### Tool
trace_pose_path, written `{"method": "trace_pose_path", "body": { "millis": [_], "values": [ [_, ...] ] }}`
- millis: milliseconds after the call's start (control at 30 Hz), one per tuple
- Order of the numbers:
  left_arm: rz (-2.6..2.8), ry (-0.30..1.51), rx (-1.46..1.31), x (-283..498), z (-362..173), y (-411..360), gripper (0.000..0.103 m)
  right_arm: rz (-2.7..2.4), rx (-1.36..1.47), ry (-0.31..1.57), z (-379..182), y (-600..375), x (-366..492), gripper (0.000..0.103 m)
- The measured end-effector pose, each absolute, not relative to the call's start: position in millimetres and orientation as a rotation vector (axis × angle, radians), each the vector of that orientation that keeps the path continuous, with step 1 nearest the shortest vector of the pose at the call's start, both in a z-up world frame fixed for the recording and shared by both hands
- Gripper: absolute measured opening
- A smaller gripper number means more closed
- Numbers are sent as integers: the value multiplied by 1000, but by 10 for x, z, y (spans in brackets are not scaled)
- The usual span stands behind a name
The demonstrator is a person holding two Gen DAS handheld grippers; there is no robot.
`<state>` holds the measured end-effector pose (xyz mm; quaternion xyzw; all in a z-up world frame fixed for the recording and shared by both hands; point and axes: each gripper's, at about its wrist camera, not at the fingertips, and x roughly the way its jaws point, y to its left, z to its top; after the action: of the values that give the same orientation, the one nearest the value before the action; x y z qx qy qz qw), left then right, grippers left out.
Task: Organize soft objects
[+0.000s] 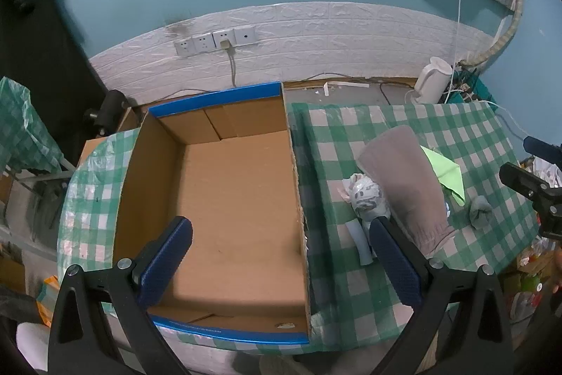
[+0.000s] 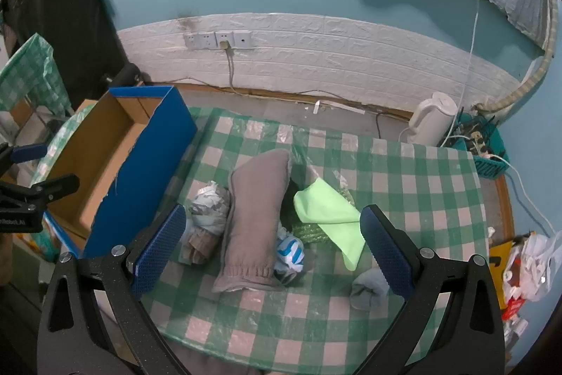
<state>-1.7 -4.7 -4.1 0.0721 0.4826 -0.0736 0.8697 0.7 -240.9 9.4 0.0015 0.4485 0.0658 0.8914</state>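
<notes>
**Helper:** What do the soft things look like?

**Me:** I see a little pile on the green checked table (image 2: 404, 171). In the middle lies a long brownish-grey soft thing (image 2: 254, 220), like a thick sock. Touching its 9 o'clock side is a scrunched grey and white bundle (image 2: 209, 209). At its 3 o'clock lies a light green cloth (image 2: 330, 213), flat and folded. A blue and white ball (image 2: 289, 252) peeks out at its lower end. A small grey sock (image 2: 368, 287) sits apart, near 5 o'clock.

**Helper:** And your grippers?

**Me:** My right gripper (image 2: 274, 248) hangs over the pile, its fingers spread as wide as they go, holding nothing. My left gripper (image 1: 281, 259) is wide open too, and empty. It hangs over the cardboard box (image 1: 232, 199).

**Helper:** Any room to move?

**Me:** The box has nothing inside, and its blue rim (image 1: 217, 97) stands tall. It sits at 9 o'clock of the pile, just beside it. The table lies bare at 12 o'clock, up to a white kettle (image 2: 432, 118) at the far edge.
</notes>
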Motion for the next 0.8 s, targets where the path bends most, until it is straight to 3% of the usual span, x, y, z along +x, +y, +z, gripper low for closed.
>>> {"method": "trace_pose_path", "body": {
  "millis": [800],
  "values": [
    [-154, 1007, 142, 1, -9, -30, 102, 136, -2, 940, 82, -2427, 13, 100]
  ]
}}
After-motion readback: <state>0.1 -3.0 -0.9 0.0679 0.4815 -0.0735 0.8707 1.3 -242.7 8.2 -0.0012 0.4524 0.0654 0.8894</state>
